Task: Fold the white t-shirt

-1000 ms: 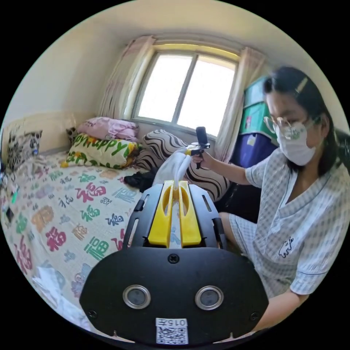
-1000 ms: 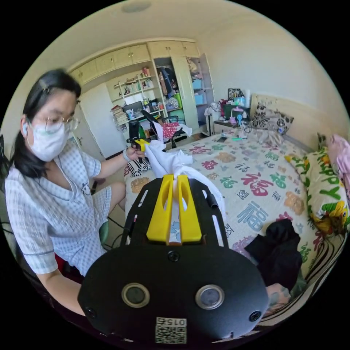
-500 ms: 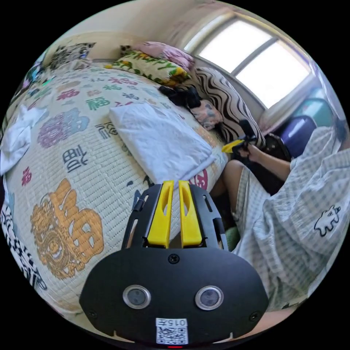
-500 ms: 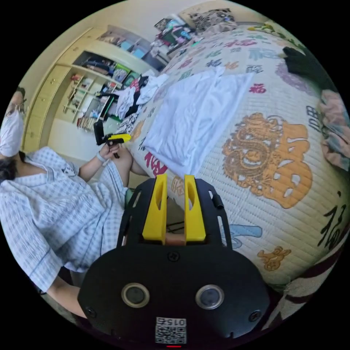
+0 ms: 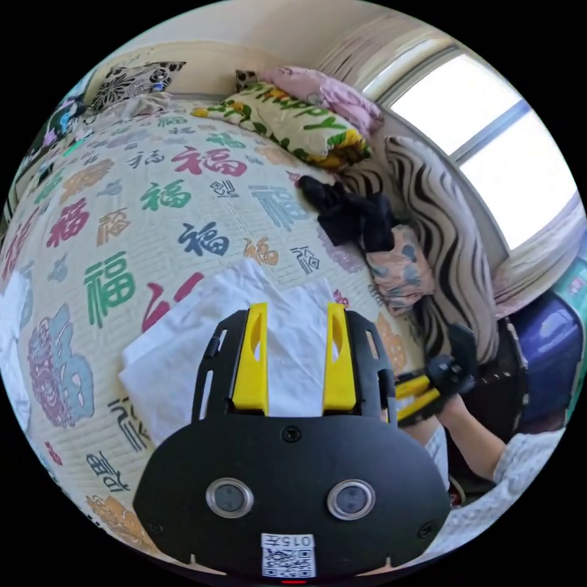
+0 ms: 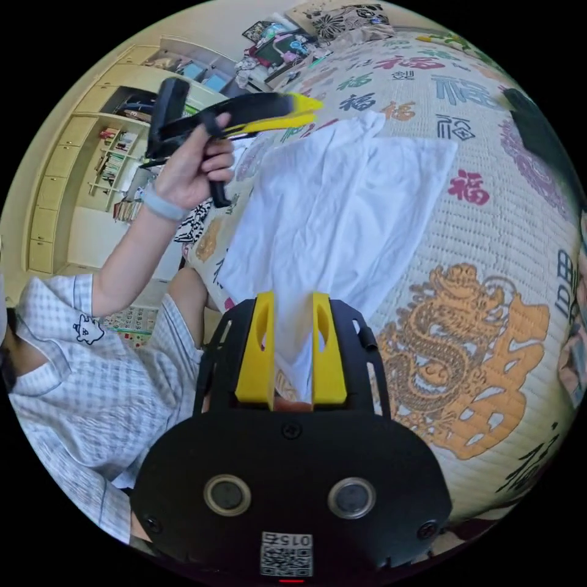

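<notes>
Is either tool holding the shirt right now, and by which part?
The left tool is open over the white t-shirt, gripping nothing. Whether the right tool grips the near edge between its jaws cannot be told.

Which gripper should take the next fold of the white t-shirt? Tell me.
Probably right: the right gripper already has the white t-shirt between its open jaws, while the left gripper hovers above.

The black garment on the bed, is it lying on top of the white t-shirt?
No. In the left gripper view the black garment lies apart from the white t-shirt, over by the striped pillow.
</notes>
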The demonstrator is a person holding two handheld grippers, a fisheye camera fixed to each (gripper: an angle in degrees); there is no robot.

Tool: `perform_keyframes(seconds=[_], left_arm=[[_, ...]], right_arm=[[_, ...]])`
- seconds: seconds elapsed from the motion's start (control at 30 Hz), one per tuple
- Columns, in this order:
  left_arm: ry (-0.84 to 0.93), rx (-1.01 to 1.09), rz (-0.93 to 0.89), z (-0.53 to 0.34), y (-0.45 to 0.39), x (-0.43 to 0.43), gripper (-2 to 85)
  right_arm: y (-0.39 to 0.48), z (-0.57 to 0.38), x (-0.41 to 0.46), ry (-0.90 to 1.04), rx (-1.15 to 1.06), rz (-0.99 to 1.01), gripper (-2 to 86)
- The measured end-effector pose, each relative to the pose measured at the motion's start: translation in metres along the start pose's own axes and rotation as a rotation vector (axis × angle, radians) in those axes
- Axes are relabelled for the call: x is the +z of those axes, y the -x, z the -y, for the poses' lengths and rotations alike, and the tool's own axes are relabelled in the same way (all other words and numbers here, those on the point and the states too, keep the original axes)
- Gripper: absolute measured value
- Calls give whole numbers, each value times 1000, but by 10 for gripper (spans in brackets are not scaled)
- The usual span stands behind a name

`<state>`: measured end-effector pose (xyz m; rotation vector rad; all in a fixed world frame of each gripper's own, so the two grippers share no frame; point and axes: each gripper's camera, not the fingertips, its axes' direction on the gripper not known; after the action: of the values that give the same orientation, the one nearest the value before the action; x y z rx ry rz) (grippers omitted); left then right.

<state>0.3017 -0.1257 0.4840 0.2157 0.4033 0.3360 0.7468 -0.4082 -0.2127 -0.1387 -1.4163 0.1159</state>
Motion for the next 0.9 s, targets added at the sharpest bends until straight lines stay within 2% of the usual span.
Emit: perform_keyframes(seconds=[0.07, 0.13, 0.27, 0.37, 0.4, 0.43, 0.5, 0.6, 0.63, 0.73, 0.8, 0.9], left_arm=[[124, -8, 25, 13, -10, 57, 127], [147, -27, 97, 9, -10, 80, 102], [26, -32, 42, -9, -7, 68, 7], [-30, 3, 29, -22, -14, 55, -4], [-45, 4, 21, -24, -15, 52, -5], [-83, 14, -17, -29, -17, 48, -6], [-119, 27, -53, -35, -23, 42, -7], [-128, 59, -101, -44, -34, 41, -7], [-127, 73, -117, -46, -38, 40, -6], [-138, 119, -152, -52, -54, 35, -4], [-108, 138, -143, -56, -63, 46, 0], [64, 103, -90, -62, -58, 96, 21]], right_arm=[[-6, -7, 3, -22, 16, 35, 73], [-15, -13, 6, -49, 14, 104, 30], [-23, -17, 7, -70, -13, 153, 5], [-28, -21, 3, -100, -19, 88, 11], [-30, -23, -2, -131, -18, 14, 19], [-34, -23, -6, -165, 4, -45, 67], [-43, -17, -3, -160, 28, -37, 93], [-54, -3, 21, -40, -1, 128, 50], [-54, -3, 24, -37, 2, 131, 21], [-47, -17, 12, -84, 39, 43, 9], [-51, -30, 7, -113, 93, 44, 7], [-71, -37, 25, -70, 182, 117, 12]])
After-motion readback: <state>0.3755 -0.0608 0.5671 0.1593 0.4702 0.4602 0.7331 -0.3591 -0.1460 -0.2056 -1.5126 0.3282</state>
